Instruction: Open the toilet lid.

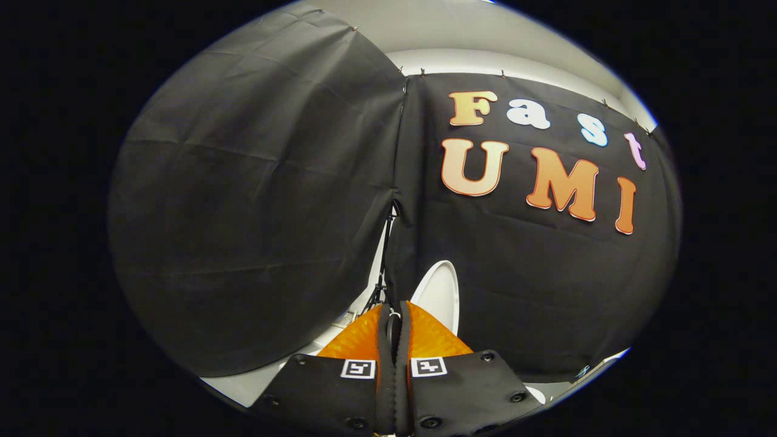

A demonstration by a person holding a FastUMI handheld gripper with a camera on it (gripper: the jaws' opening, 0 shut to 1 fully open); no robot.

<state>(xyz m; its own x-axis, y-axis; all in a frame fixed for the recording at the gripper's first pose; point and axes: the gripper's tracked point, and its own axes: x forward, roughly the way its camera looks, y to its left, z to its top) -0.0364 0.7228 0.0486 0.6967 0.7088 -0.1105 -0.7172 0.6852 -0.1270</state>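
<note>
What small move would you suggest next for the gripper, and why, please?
Probably draw the gripper back from the toilet lid: the lid already stands raised just beyond the fingertips, and the fingers are closed together with nothing visibly pressed between them.

Beyond my gripper (pixel 394 315), its fingers closed together on nothing, the toilet lid (pixel 440 294) shows plain white; the booth's cloth wall (pixel 255 230) is flat black. My two marker tags (pixel 393 368) are white squares with black block patterns.

White toilet lid (pixel 438 294) stands raised upright against the black cloth.
</note>
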